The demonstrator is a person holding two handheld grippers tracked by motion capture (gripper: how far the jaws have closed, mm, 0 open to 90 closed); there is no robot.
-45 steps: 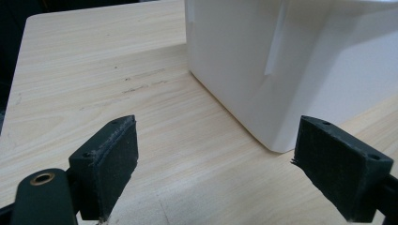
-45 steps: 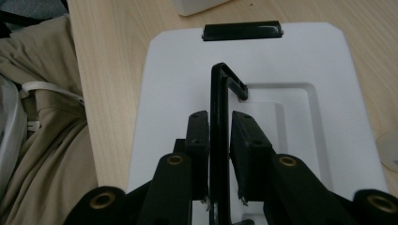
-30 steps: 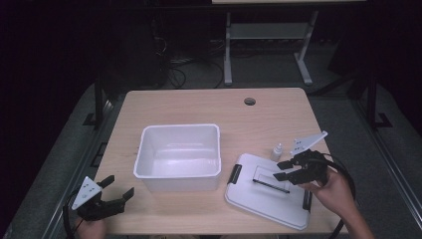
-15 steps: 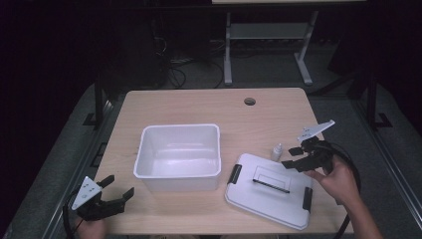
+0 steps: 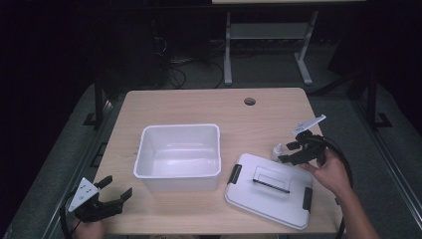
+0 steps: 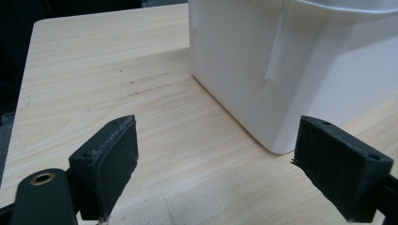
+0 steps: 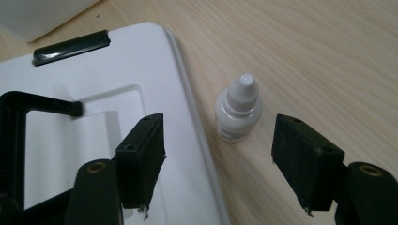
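While right hand-held gripper [image 7: 218, 157] gapes wide round dropper bottle [image 7: 238, 108], clipping lid [image 7: 94, 140] w/ one jaw could topple it.

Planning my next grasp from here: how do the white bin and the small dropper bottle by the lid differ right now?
The white bin is a big open rectangular container; the dropper bottle is tiny, round and capped. The bin sits mid-table near the open left gripper; the bottle stands upright beside the lid, lined up between the open jaws of the right gripper, untouched. Both are white plastic resting on the wooden table.
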